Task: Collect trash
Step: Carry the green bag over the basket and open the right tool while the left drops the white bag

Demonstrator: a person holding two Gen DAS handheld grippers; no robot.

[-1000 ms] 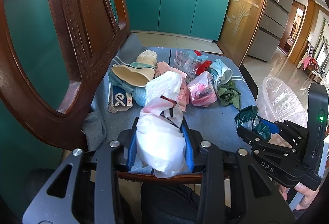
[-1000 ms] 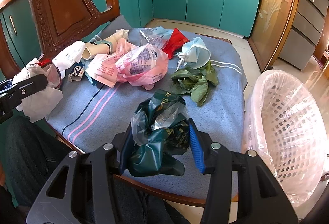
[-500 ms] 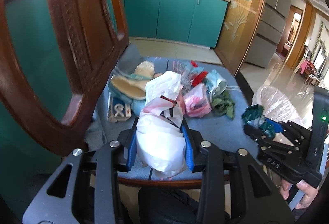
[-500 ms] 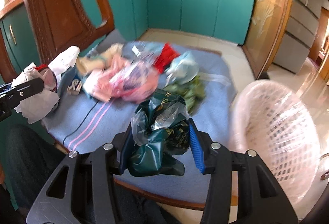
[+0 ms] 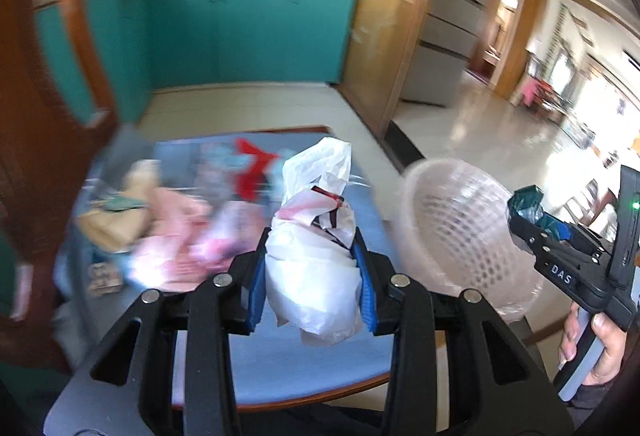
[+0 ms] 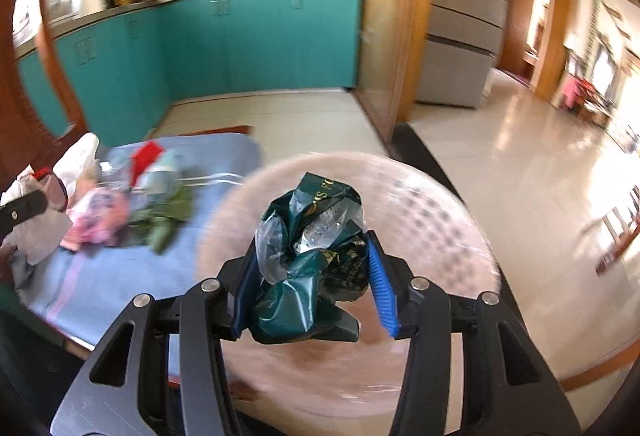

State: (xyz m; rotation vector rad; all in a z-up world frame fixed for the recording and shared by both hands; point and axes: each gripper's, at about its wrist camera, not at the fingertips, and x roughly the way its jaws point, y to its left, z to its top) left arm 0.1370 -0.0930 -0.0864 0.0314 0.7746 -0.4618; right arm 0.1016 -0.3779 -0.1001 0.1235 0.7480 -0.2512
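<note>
1. The left gripper [image 5: 312, 272] is clamping a crumpled white plastic bag [image 5: 314, 268] between its blue pads, holding it over the near right part of the blue-clothed surface [image 5: 304, 364].
2. More trash is lying blurred across the far and left part of that surface: a pink bag [image 6: 98, 216], a red scrap [image 6: 146, 154], a pale blue mask [image 6: 162, 174] and green leaves [image 6: 166, 216].
3. A pink mesh basket [image 6: 448, 236], lined with clear plastic, is standing just beside the surface's right edge.
4. The right gripper [image 6: 308, 276] is gripping a dark green foil wrapper [image 6: 312, 260] bunched with clear film, holding it above the basket's mouth.
5. A hand [image 5: 596, 348] is grasping the right gripper's handle.
</note>
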